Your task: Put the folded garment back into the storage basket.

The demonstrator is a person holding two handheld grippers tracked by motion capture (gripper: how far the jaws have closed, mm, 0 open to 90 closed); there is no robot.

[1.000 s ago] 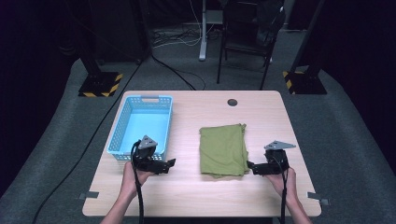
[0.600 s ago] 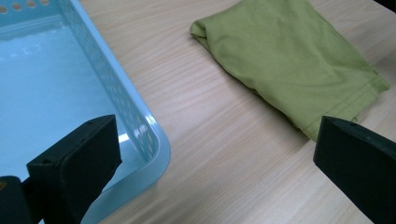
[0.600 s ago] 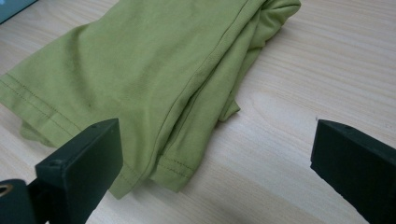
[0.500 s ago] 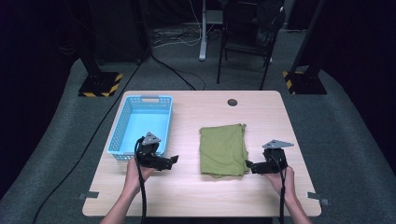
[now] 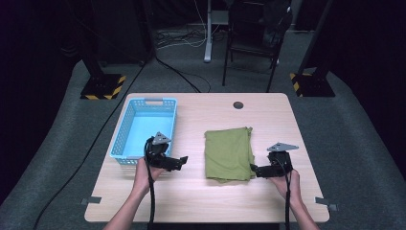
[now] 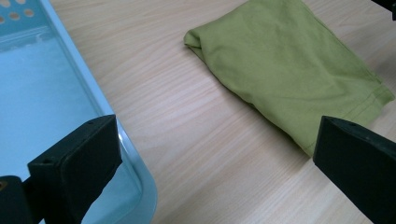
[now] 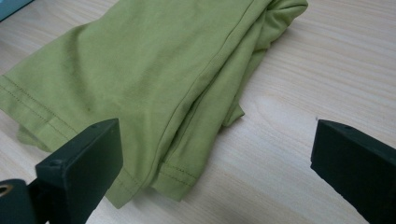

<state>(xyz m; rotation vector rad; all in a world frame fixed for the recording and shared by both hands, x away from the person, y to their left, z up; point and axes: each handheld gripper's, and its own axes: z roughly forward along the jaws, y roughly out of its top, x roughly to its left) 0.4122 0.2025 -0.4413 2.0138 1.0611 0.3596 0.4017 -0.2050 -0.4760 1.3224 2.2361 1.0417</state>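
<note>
A folded olive-green cloth (image 5: 229,153) lies flat on the wooden table (image 5: 210,201), right of a light blue basket (image 5: 143,129). My left gripper (image 5: 182,160) is open at the basket's near right corner and points right toward the cloth (image 6: 285,60), with bare table between them. My right gripper (image 5: 253,169) is open at the cloth's near right corner, pointing left, its tips just short of the hemmed edge (image 7: 154,93). Neither gripper holds anything. The basket (image 6: 42,102) has nothing in it.
A dark round hole (image 5: 238,105) sits in the table near its far edge. Beyond the table are a chair (image 5: 251,38), floor cables and stand bases with yellow-black tape (image 5: 103,86). Bare wood runs along the near edge of the table.
My left gripper has moved right from the basket's near edge toward the cloth. The right gripper has stayed almost where it was. The cloth has not moved.
</note>
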